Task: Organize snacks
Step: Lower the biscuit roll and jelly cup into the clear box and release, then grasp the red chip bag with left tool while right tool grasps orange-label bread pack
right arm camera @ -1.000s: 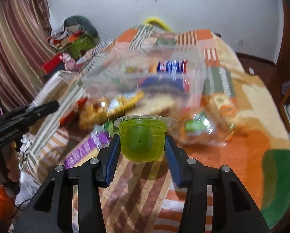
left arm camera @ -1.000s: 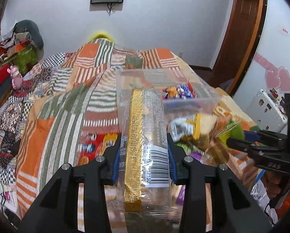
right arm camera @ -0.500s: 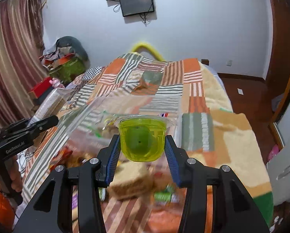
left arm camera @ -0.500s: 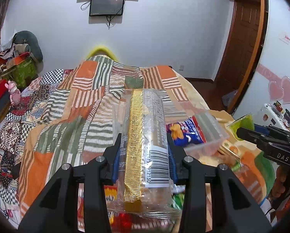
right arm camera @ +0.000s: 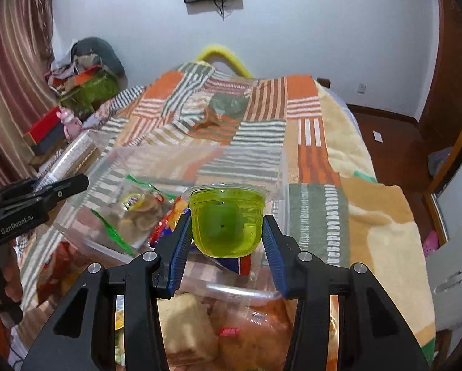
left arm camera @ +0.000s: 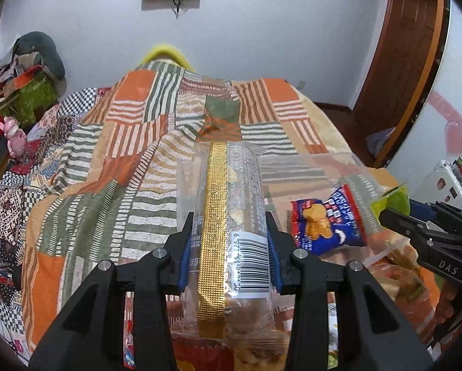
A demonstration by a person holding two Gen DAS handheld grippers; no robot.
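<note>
The left gripper (left arm camera: 229, 241) clamps a clear biscuit sleeve (left arm camera: 231, 216), its long axis pointing away along the fingers.

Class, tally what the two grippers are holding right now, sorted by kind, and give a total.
Clear cracker sleeve with gold strip, in the left gripper: 1
Green jelly cup, in the right gripper: 1
Total: 2

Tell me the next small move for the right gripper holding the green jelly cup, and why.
Probably lower the right gripper a little and release. It is shut on the green jelly cup, which hangs over the clear plastic bin that already holds snack packets.
</note>
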